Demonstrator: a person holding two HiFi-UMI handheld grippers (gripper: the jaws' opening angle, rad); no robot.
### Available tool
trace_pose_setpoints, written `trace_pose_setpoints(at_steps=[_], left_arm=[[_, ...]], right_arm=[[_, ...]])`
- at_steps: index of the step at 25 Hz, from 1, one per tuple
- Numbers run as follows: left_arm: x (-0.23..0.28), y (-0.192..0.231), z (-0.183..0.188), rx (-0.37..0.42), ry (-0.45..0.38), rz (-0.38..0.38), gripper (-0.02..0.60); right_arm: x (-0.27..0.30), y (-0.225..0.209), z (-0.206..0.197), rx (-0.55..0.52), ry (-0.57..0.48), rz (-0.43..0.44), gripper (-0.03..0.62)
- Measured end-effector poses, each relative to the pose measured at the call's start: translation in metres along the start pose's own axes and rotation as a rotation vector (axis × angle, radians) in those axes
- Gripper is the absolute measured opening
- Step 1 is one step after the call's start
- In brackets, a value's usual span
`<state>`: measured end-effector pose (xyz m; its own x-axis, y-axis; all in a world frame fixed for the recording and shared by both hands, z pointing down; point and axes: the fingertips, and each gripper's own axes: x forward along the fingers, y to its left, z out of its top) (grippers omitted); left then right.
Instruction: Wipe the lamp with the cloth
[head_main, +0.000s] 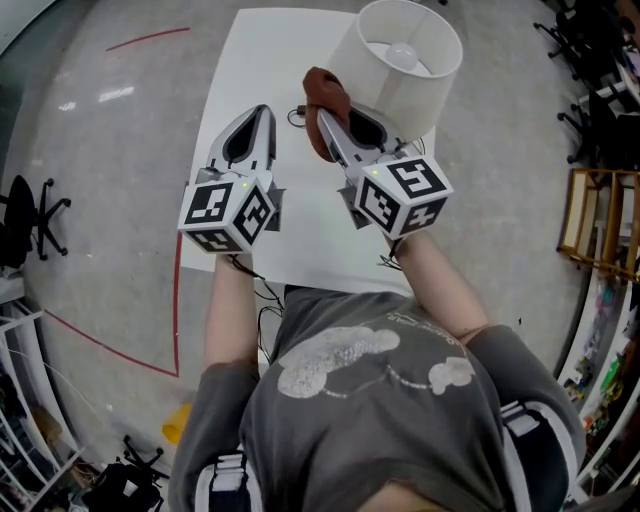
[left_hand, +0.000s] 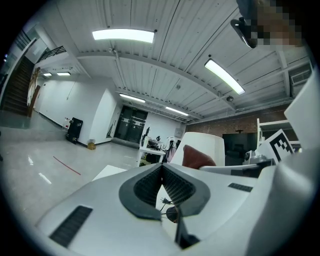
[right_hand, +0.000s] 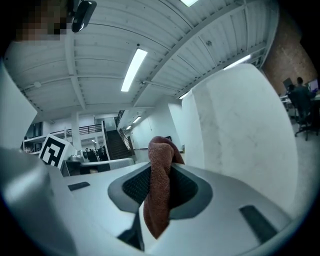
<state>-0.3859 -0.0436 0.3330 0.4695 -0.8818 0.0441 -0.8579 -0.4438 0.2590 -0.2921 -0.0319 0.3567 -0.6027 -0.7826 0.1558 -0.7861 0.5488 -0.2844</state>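
Observation:
A lamp with a white drum shade (head_main: 400, 70) stands at the far right of the white table (head_main: 275, 70); its bulb shows inside. My right gripper (head_main: 322, 108) is shut on a rust-brown cloth (head_main: 325, 95), held just left of the shade. In the right gripper view the cloth (right_hand: 159, 187) hangs between the jaws, with the shade (right_hand: 240, 135) close on the right. My left gripper (head_main: 262, 112) hovers over the table's left part, jaws together with nothing between them. The left gripper view shows the shade (left_hand: 205, 149) and cloth (left_hand: 198, 157) ahead on the right.
A black cord and plug (head_main: 296, 115) lie on the table between the grippers. Office chairs (head_main: 30, 215) stand on the floor at left, more chairs and a wooden shelf (head_main: 600, 225) at right. Red tape lines (head_main: 150, 38) mark the floor.

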Motion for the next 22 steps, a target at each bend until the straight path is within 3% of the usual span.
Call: trace_pose_setpoints(at_steps=[7,12,22], left_arm=[[-0.004,0.006,-0.028,-0.026,0.044,-0.015,0.008],[-0.008,-0.008,-0.046,-0.047,0.064,-0.022,0.008],[-0.034,-0.013,-0.066,-0.081,0.069,0.068,0.008]], right_arm=[[-0.006,-0.006,-0.052,0.034,0.094,-0.039,0.086],[-0.026,-0.008,-0.064,0.017,0.121,-0.037,0.086],[-0.038,0.009,-0.071,-0.033,0.147,0.107,0.086]])
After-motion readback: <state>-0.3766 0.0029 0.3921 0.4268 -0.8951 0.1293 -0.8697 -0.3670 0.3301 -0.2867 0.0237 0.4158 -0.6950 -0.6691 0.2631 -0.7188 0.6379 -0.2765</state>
